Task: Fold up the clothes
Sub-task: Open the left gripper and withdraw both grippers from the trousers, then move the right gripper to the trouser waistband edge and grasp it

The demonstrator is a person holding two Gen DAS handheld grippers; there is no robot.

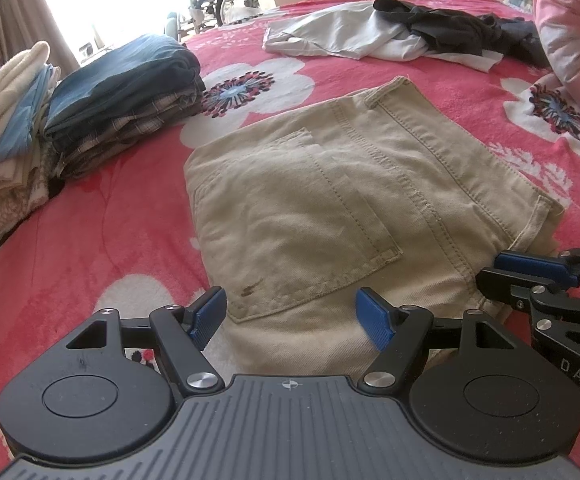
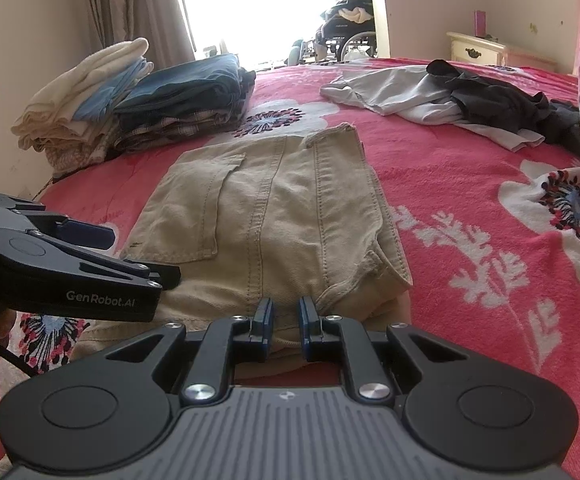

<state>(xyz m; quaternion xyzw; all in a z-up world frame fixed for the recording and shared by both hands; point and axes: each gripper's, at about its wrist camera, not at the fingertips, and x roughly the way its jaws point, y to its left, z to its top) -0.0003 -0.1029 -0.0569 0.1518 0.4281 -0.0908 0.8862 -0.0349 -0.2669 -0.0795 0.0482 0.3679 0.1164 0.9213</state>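
Folded beige trousers (image 1: 330,200) (image 2: 274,208) lie flat on the pink flowered bedspread (image 1: 90,240) (image 2: 470,184), back pocket up. My left gripper (image 1: 290,308) stands open just above their near edge, nothing between its blue pads. In the right wrist view the left gripper (image 2: 138,252) shows at the left side of the trousers. My right gripper (image 2: 286,312) is nearly closed, its pads pinching a fold of the trousers' near hem. From the left wrist view the right gripper (image 1: 530,272) sits at the trousers' near right corner.
Two stacks of folded clothes stand at the bed's left edge: dark blue and plaid (image 1: 122,96) (image 2: 182,92), cream and light blue (image 1: 10,120) (image 2: 82,92). Unfolded grey and black garments (image 1: 390,32) (image 2: 450,92) lie at the far side. A pink pillow (image 1: 570,32) is at right.
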